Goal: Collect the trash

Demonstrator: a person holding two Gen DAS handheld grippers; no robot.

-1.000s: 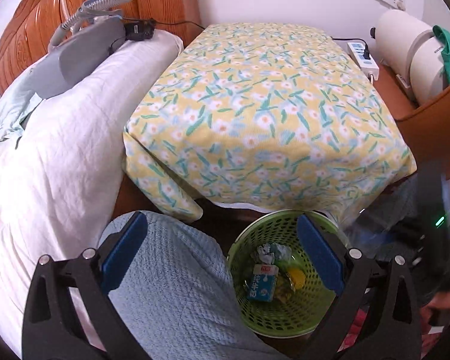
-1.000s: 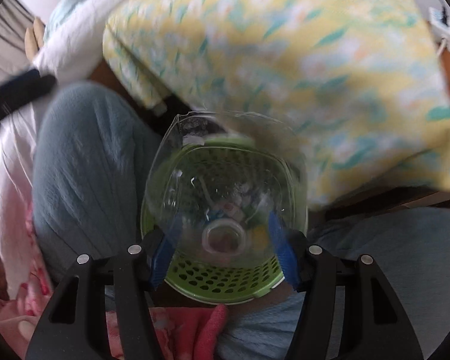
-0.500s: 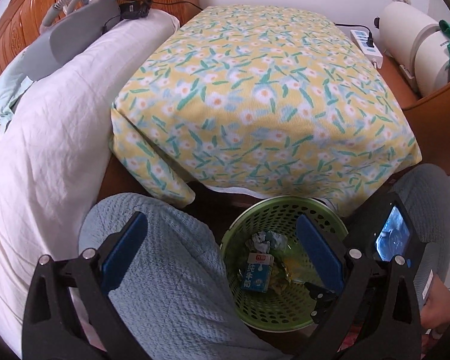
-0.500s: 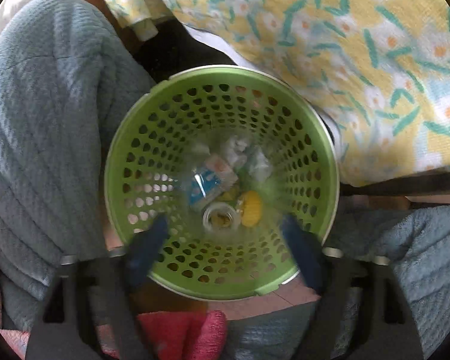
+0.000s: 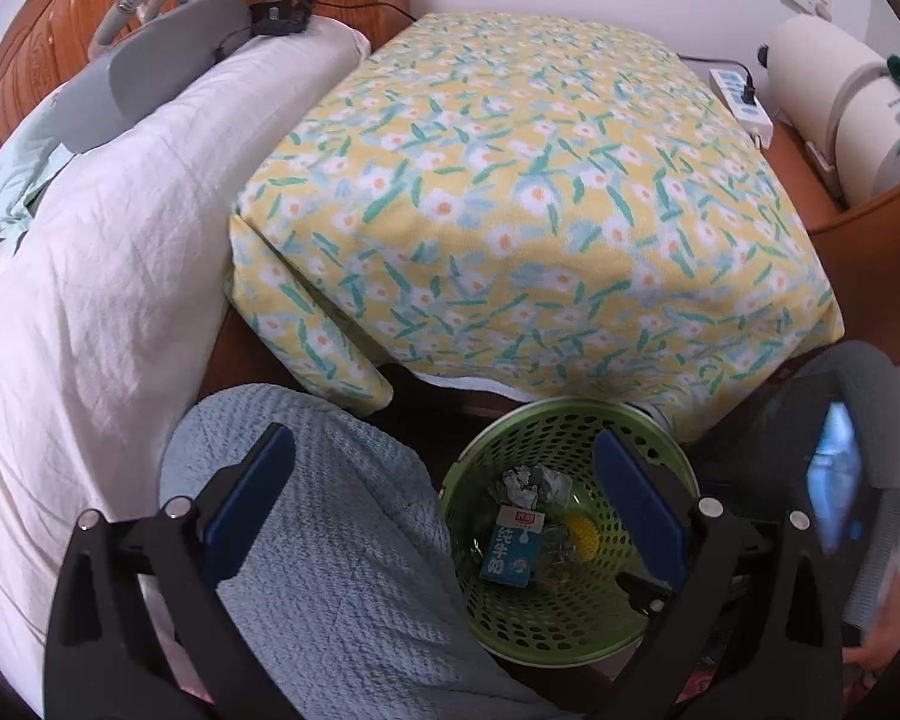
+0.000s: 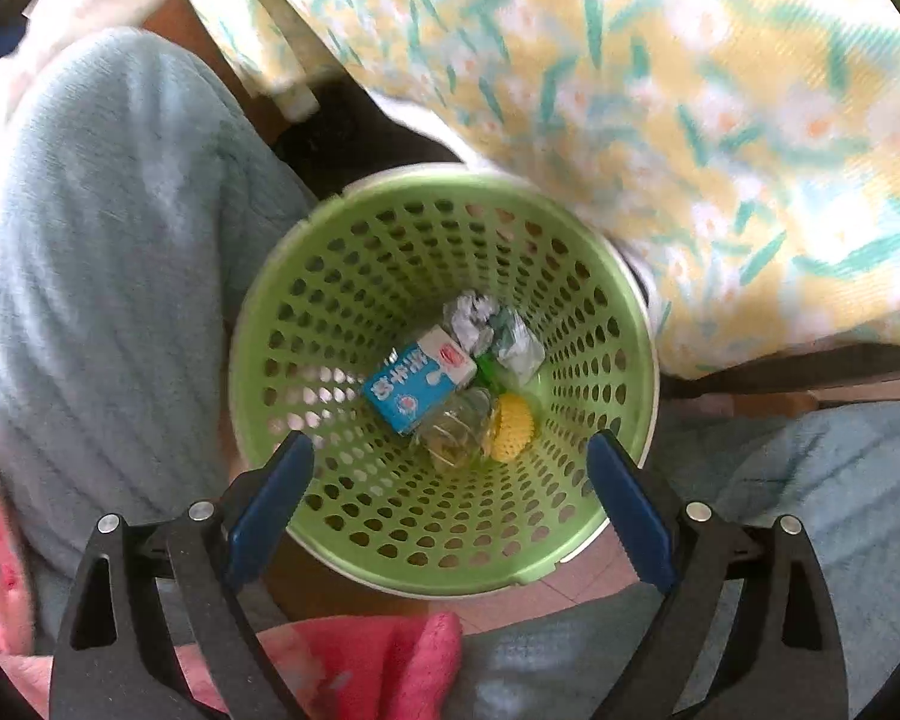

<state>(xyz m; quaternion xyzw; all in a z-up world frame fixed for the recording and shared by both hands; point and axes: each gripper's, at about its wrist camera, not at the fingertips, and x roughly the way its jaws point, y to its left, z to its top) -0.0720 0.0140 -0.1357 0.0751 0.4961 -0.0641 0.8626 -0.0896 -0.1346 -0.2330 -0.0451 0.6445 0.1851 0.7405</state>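
Observation:
A green perforated waste basket (image 6: 330, 276) stands on the floor between the person's knees; it also shows in the left wrist view (image 5: 546, 420). In it lie a blue-and-white milk carton (image 6: 417, 381), crumpled paper (image 6: 471, 312), a clear plastic cup (image 6: 456, 432) and a yellow piece (image 6: 513, 426). My right gripper (image 6: 450, 480) is open and empty, directly above the basket. My left gripper (image 5: 444, 486) is open and empty, above the left knee and the basket's near rim.
A table under a yellow floral cloth (image 5: 510, 180) overhangs the basket's far side. A white-sheeted bed (image 5: 90, 240) with a grey device (image 5: 150, 66) lies left. A power strip (image 5: 741, 99) and white appliance (image 5: 840, 102) stand at right. A pink cloth (image 6: 360, 660) lies near.
The right gripper let go of the clear plastic cup, which dropped into the basket, and its jaws opened wide. The left gripper drew back slightly, still open.

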